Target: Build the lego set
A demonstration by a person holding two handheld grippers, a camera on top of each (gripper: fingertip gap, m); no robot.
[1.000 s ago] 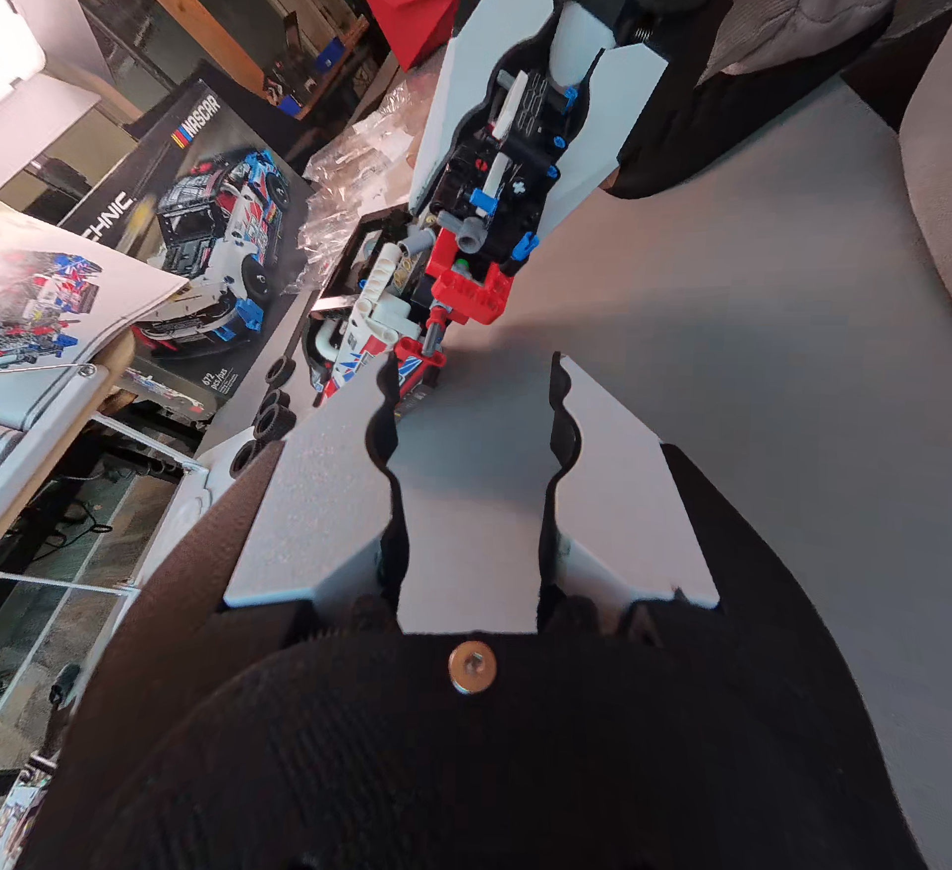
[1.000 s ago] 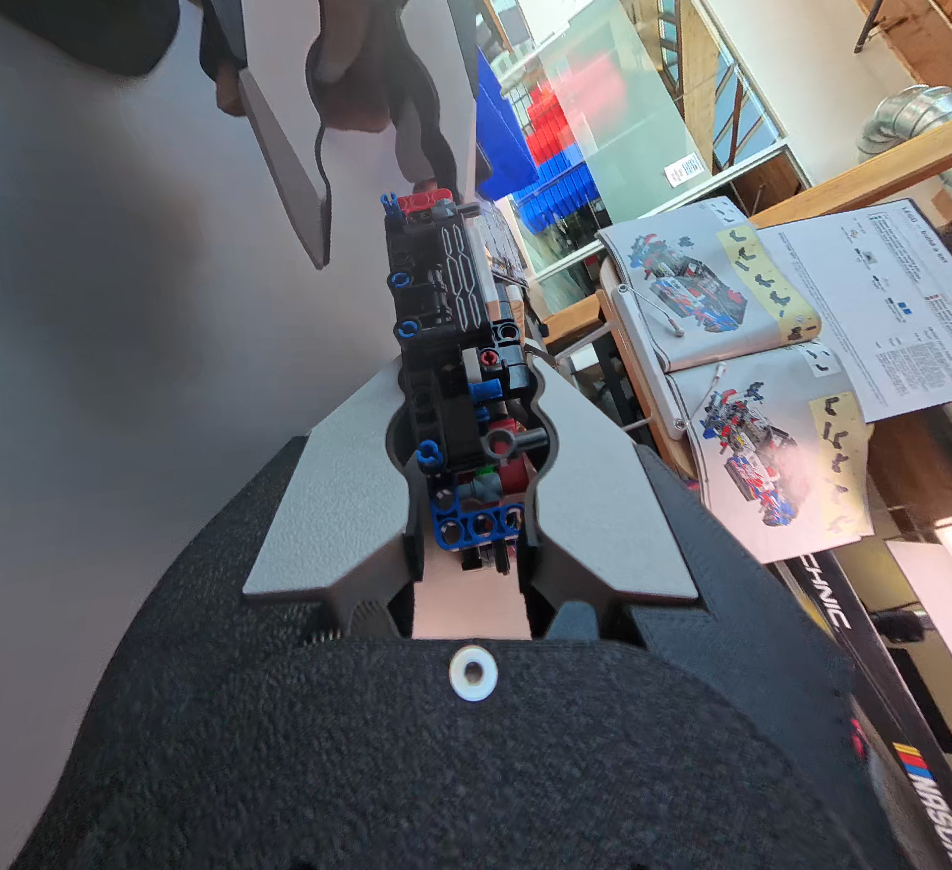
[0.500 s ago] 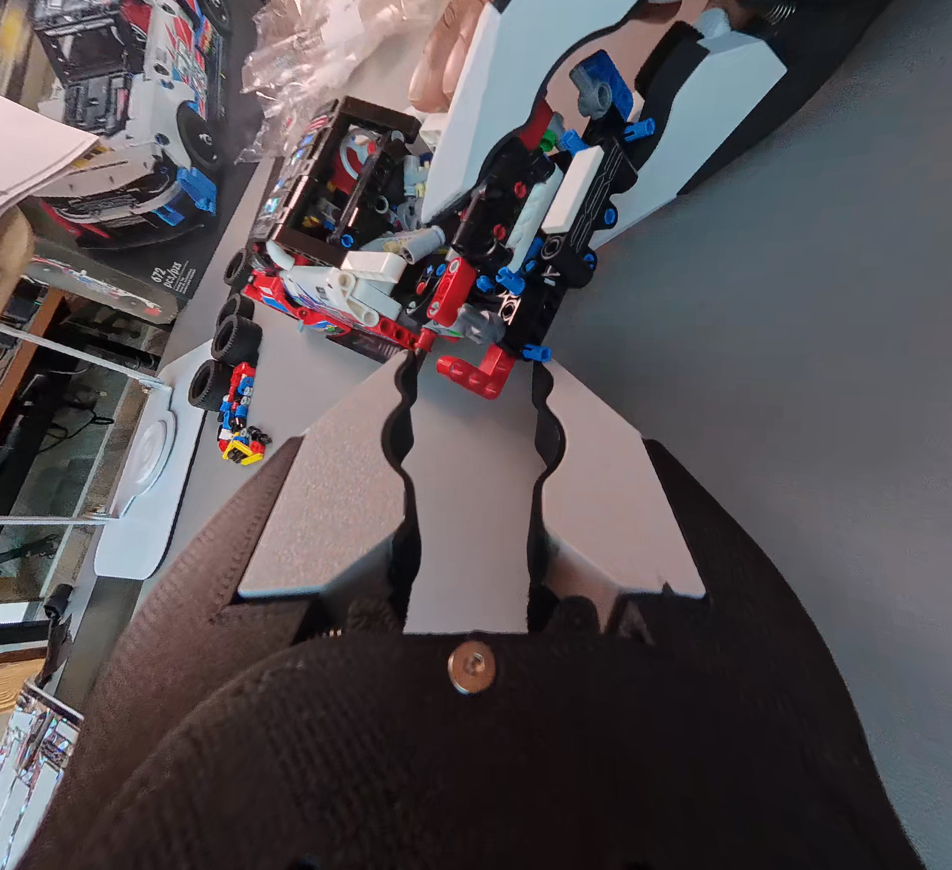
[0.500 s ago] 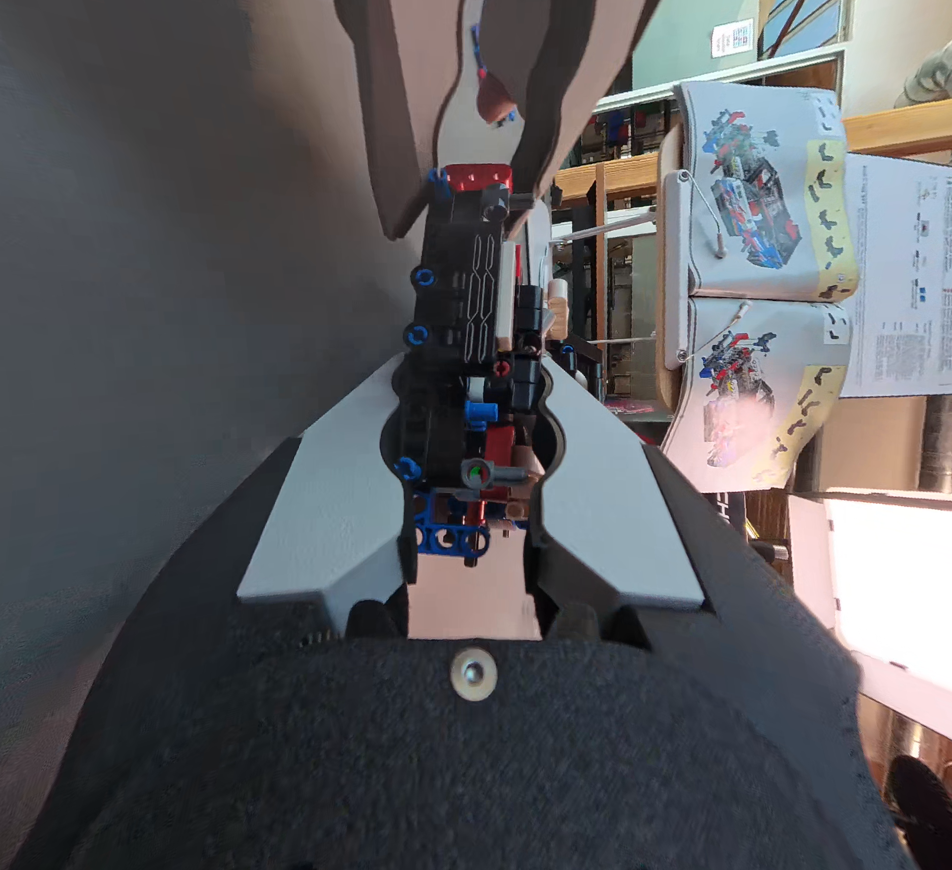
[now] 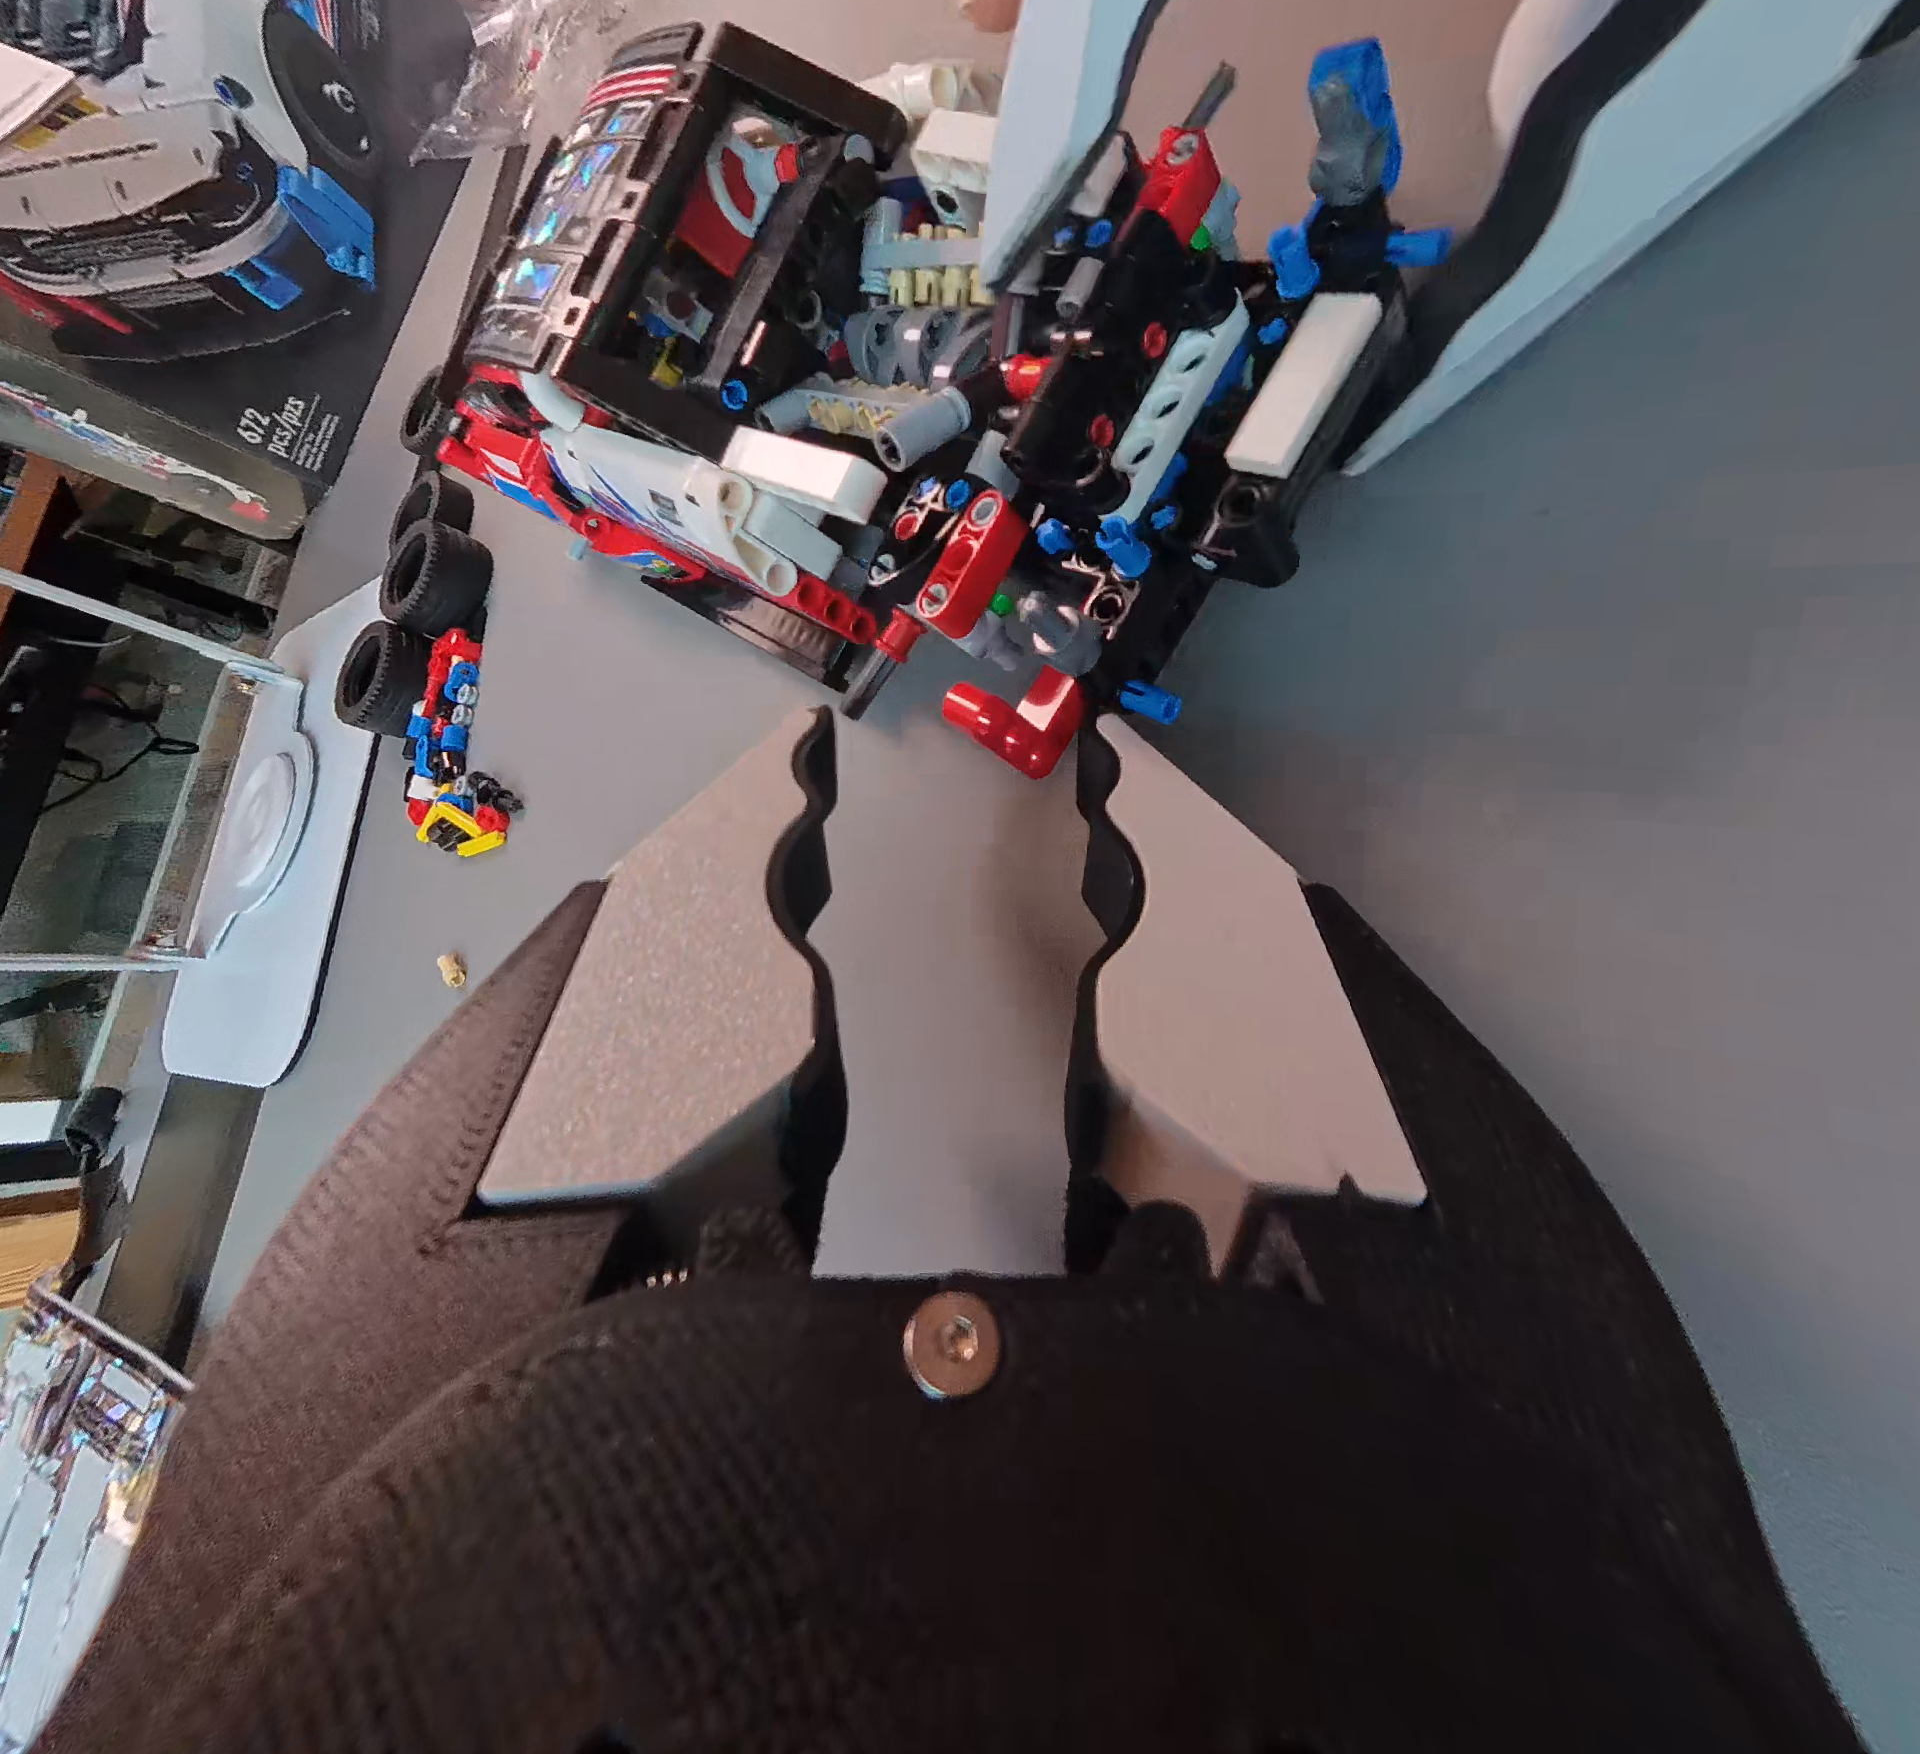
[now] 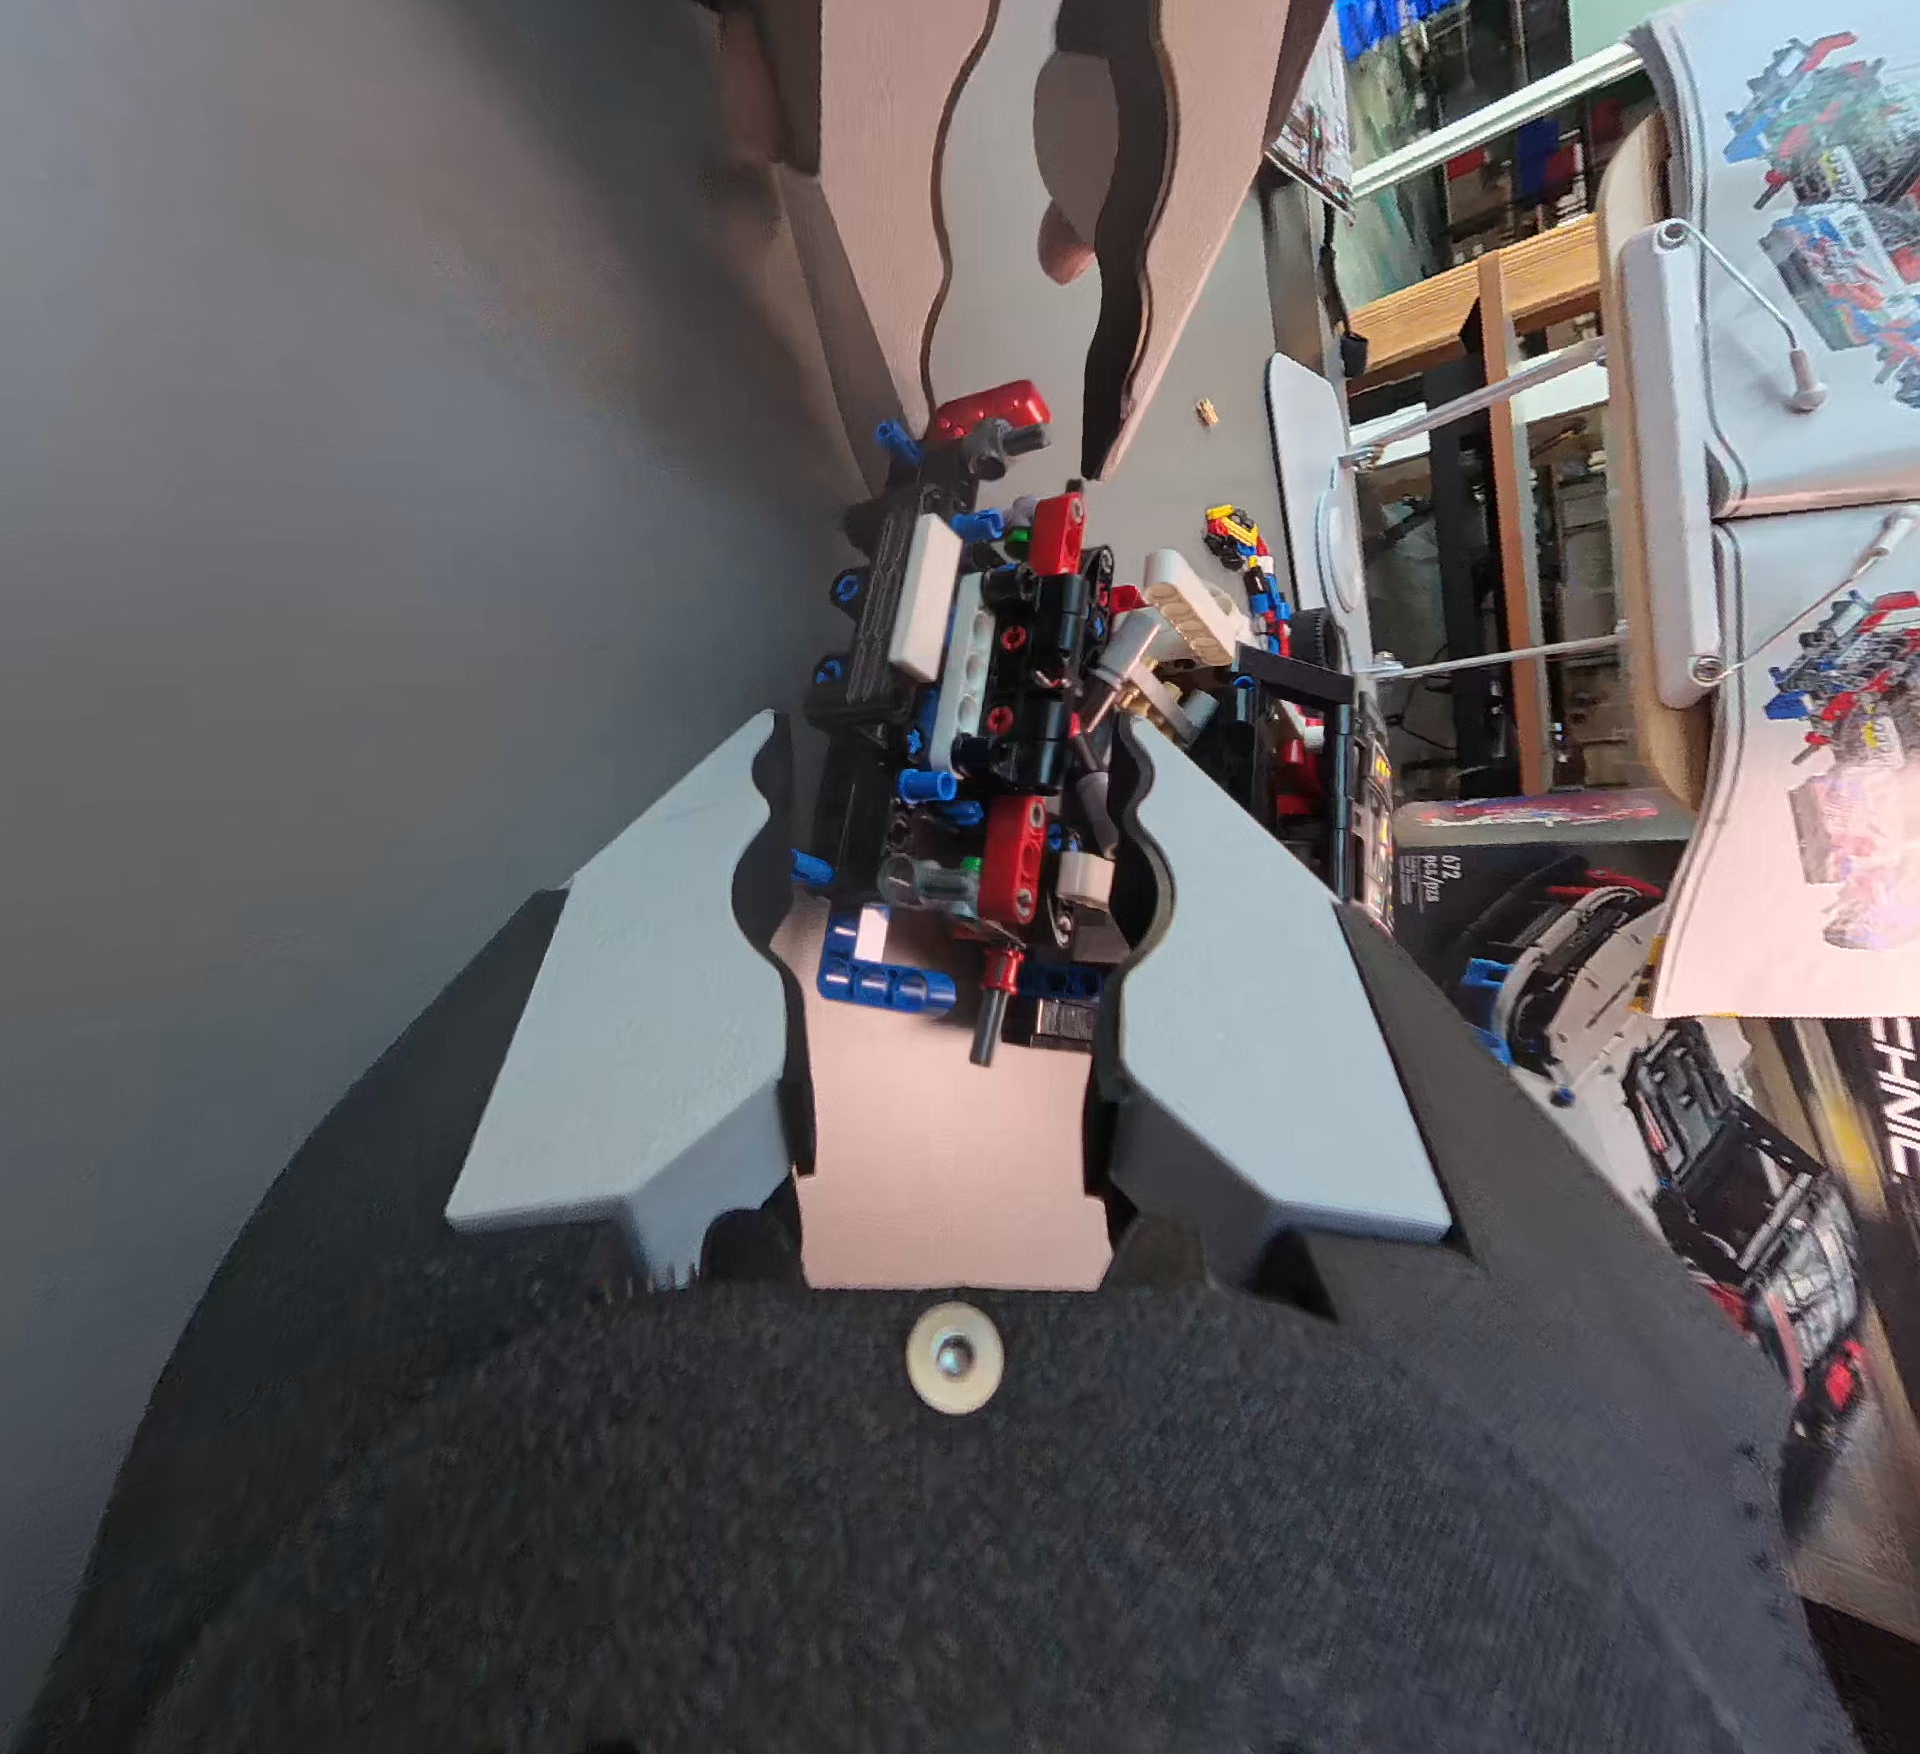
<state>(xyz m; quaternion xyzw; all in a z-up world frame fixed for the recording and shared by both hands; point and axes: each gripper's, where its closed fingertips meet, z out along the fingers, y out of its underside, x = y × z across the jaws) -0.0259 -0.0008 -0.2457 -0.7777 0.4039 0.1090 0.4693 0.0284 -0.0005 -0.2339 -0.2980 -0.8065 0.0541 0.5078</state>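
Between the right gripper's (image 6: 951, 759) jaws: the lego chassis (image 6: 966, 717), clamped at its near end.
The left gripper (image 5: 951, 748) faces it with jaws parted and empty, tips just short of the chassis's red corner piece (image 5: 1013, 728) over the grey counter (image 5: 1558, 769).

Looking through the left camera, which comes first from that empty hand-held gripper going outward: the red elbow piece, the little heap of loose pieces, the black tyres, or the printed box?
From the left hand-held gripper, in the left wrist view:
1. Red elbow piece, right at the fingertips.
2. Heap of loose pieces, to the left.
3. Black tyres, just beyond the heap.
4. Printed box, far upper left.
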